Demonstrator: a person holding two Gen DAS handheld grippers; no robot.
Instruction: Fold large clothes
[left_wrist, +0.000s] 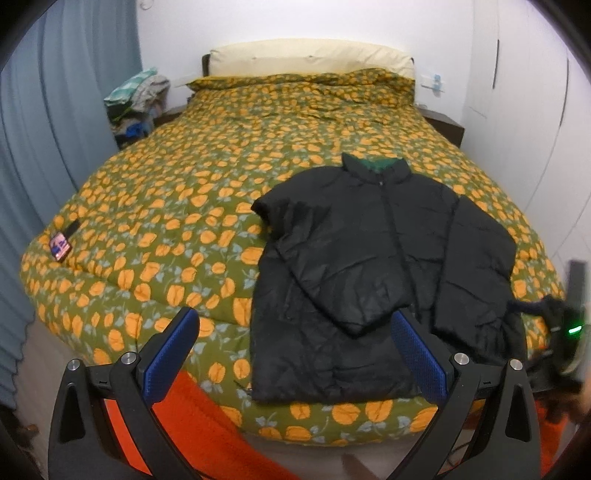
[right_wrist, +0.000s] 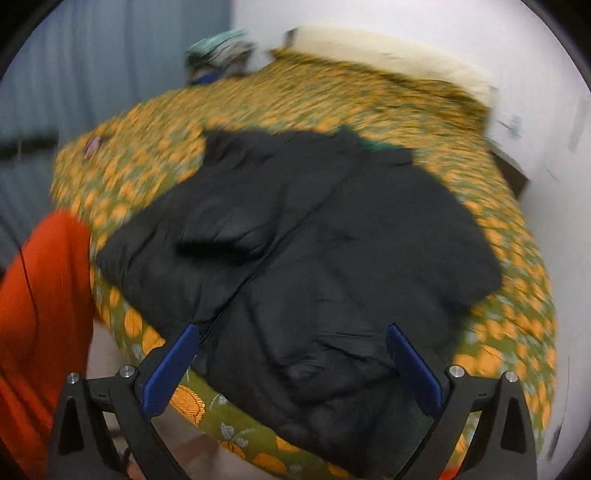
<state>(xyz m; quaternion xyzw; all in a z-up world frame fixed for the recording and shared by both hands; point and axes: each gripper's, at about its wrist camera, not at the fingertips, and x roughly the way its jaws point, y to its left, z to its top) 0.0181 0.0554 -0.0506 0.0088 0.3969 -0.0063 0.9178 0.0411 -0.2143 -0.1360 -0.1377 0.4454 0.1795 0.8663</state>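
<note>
A black puffer jacket (left_wrist: 373, 266) lies front-up on the flowered bed cover (left_wrist: 177, 206), collar toward the pillows. Its left sleeve is folded across the chest; the right sleeve (left_wrist: 476, 273) lies along its side. My left gripper (left_wrist: 295, 325) hovers open above the bed's near edge, over the jacket's hem, holding nothing. In the blurred right wrist view the jacket (right_wrist: 332, 251) fills the centre and my right gripper (right_wrist: 291, 339) is open just above its lower right part and sleeve cuff. The right gripper's body (left_wrist: 565, 332) shows at the right edge of the left wrist view, with a green light.
A cream pillow (left_wrist: 310, 57) lies at the headboard, and a pile of clothes (left_wrist: 136, 103) sits beside the bed at the left. A small dark device (left_wrist: 61, 247) rests on the cover's left corner. Blue curtain (left_wrist: 55, 110) at left, white wardrobe (left_wrist: 524, 92) at right. Orange clothing (right_wrist: 40, 314) on the person nearby.
</note>
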